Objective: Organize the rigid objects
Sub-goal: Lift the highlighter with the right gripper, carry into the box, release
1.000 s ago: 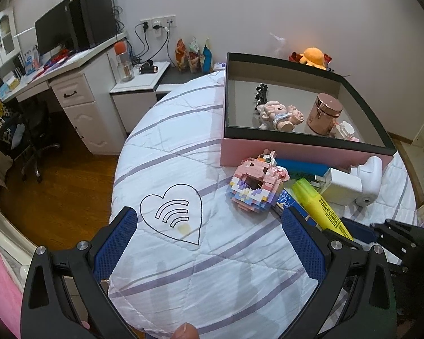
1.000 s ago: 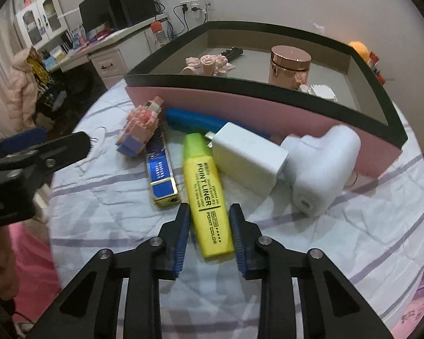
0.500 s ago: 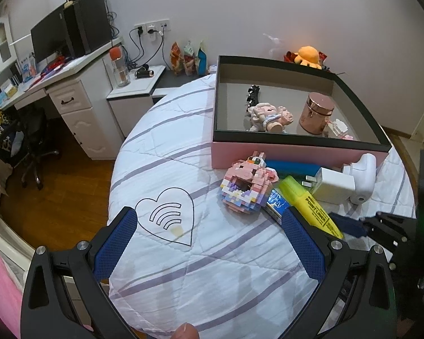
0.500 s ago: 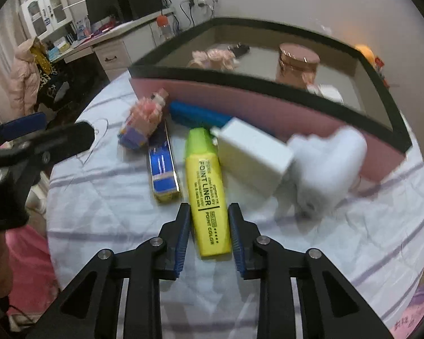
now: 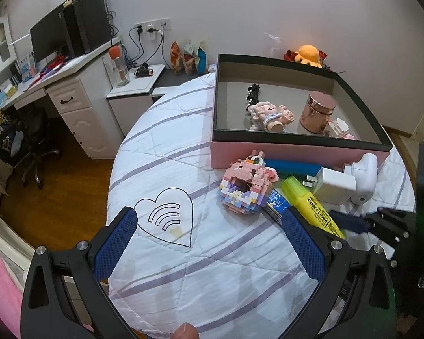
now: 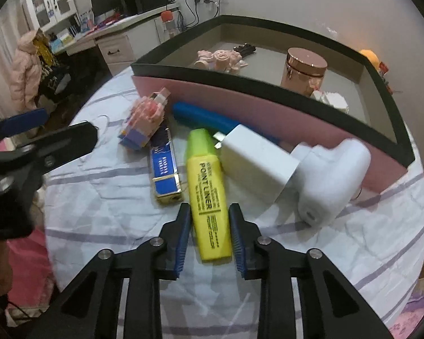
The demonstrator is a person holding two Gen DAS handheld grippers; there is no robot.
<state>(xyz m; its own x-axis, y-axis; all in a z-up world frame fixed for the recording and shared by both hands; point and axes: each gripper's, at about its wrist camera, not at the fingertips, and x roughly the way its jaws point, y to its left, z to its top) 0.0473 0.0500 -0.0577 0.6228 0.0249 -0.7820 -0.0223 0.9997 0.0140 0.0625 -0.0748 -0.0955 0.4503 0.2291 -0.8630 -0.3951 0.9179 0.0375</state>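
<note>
Right gripper sits lower centre of the right wrist view, jaws astride the yellow highlighter w/ a thin gap each side. Jaws have just been opening: a sec ago the pads hugged the pen's barrel, now they stand a bit off it, so no real grip yet as far as I can tell. Highlighter lies flat on the striped quilt, cap end pointing up-frame toward the pink box, between the blue lighter on its left & the white charger on its right.

Meaning for the task: prob. a re-seat before pinching, pen not lifted, not in the box. Box already holds a figurine, a rose-gold jar & small bits. Block toy, blue tube & white device wait outside, along its near wall.

Left gripper, bottom of the left wrist view, is wide open & empty, hovering over the quilt's heart print, same as a sec ago.
</note>
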